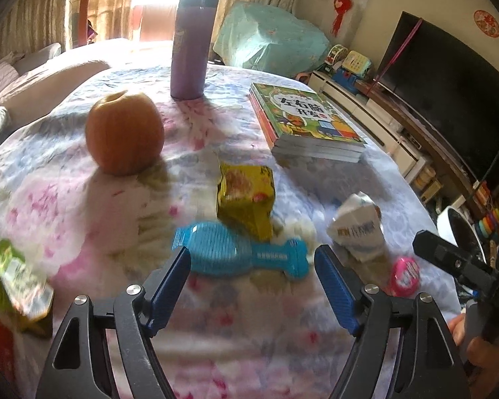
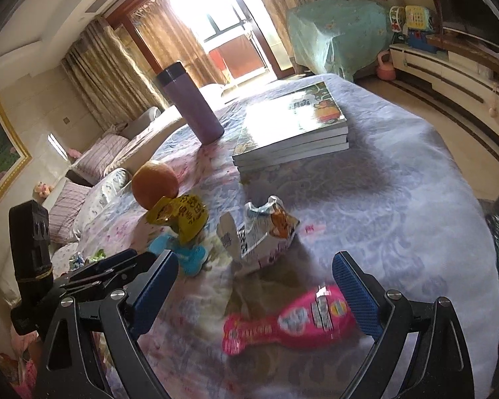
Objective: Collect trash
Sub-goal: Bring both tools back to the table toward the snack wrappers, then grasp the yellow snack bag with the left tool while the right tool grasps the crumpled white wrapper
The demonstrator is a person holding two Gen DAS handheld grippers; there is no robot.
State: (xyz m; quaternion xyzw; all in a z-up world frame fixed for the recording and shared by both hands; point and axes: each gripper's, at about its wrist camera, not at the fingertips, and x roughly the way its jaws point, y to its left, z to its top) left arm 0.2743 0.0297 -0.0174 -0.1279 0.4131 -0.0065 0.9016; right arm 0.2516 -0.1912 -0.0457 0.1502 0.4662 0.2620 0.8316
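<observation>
Well, taking the stack of books as landmark: its spine side faces a wide bare stretch of flowered tablecloth running to the table's far and right edges. Nearer the cameras than the books lies the trash: 1 yellow wrapper, 1 white crumpled packet, 1 blue blister pack, 1 pink blister pack. Left of the books stand 1 purple flask and 1 orange. Left gripper and right gripper both hang spread wide, holding nothing.
</observation>
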